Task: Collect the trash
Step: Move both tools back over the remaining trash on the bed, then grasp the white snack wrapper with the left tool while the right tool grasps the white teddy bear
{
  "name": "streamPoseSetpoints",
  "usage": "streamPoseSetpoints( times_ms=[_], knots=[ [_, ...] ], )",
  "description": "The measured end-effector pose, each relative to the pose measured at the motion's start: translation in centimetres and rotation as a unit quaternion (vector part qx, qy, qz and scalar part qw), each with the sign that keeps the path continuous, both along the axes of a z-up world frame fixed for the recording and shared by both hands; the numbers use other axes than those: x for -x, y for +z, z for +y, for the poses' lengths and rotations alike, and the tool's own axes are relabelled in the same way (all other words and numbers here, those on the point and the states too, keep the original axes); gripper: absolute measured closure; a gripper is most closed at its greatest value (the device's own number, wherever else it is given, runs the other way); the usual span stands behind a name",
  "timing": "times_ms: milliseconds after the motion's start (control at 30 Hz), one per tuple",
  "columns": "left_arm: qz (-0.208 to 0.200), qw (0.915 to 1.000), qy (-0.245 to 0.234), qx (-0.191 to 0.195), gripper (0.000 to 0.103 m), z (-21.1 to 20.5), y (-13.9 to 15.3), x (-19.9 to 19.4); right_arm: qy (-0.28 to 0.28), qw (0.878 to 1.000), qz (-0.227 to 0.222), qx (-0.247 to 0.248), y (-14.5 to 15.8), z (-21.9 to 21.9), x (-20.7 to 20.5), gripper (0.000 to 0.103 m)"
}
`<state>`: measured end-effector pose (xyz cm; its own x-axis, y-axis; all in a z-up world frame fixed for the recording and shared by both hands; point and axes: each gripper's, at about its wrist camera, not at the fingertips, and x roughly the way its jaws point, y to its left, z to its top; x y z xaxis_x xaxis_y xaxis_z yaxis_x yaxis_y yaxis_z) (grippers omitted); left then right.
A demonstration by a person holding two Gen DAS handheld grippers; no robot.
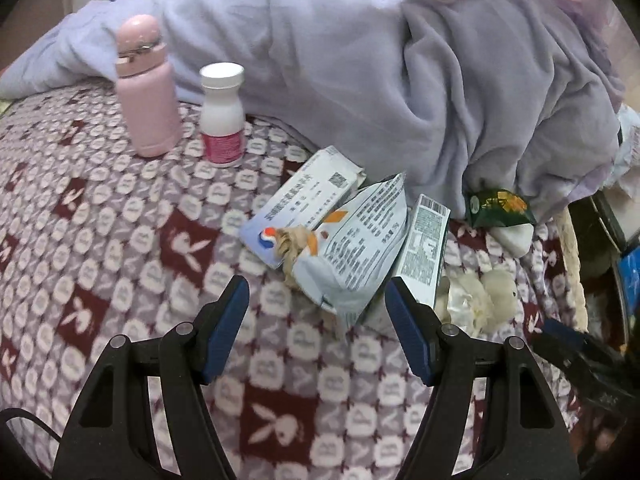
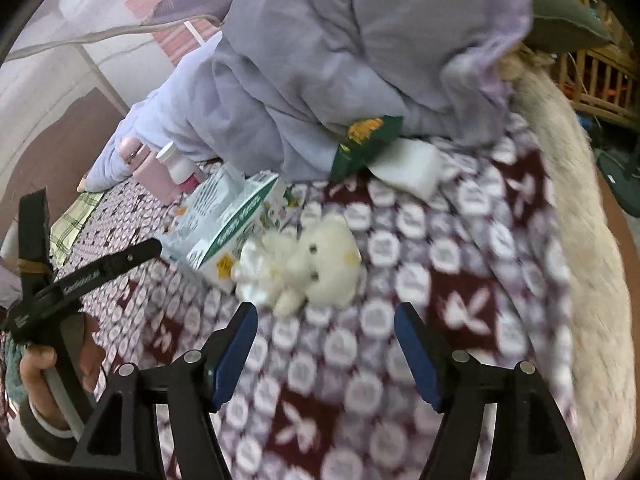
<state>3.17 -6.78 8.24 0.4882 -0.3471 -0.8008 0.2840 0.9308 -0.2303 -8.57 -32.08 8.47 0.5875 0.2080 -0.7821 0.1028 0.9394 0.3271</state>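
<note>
Both grippers hang with jaws spread wide, grasping nothing. Just ahead of the left gripper lies a crumpled snack bag among cartons on the patterned blanket. Only the right gripper view shows the plush bear clearly, and the left hand.

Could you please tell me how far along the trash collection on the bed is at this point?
Nothing looks collected yet. Both tongs, left and right, are open and empty. The left hovers near the white wrapper. Left on the blanket: that wrapper, two cartons and a green packet. The pink flask, pill bottle and plush bear hardly seem trash.
</note>
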Motion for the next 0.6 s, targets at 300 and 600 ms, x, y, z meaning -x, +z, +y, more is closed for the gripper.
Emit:
streamPoseSetpoints(
  times_ms=[300,600],
  knots=[
    [0.015,0.9995,-0.029,0.001,0.034,-2.0,-2.3,-2.3,0.013,0.999,0.019,-0.031,-3.6,0.4,-5.7,0.033],
    [0.032,0.9979,-0.017,0.055,0.081,-1.6,-1.8,-2.1,0.008,0.999,-0.004,-0.043,-3.1,-0.2,-4.3,0.055]
  ],
)
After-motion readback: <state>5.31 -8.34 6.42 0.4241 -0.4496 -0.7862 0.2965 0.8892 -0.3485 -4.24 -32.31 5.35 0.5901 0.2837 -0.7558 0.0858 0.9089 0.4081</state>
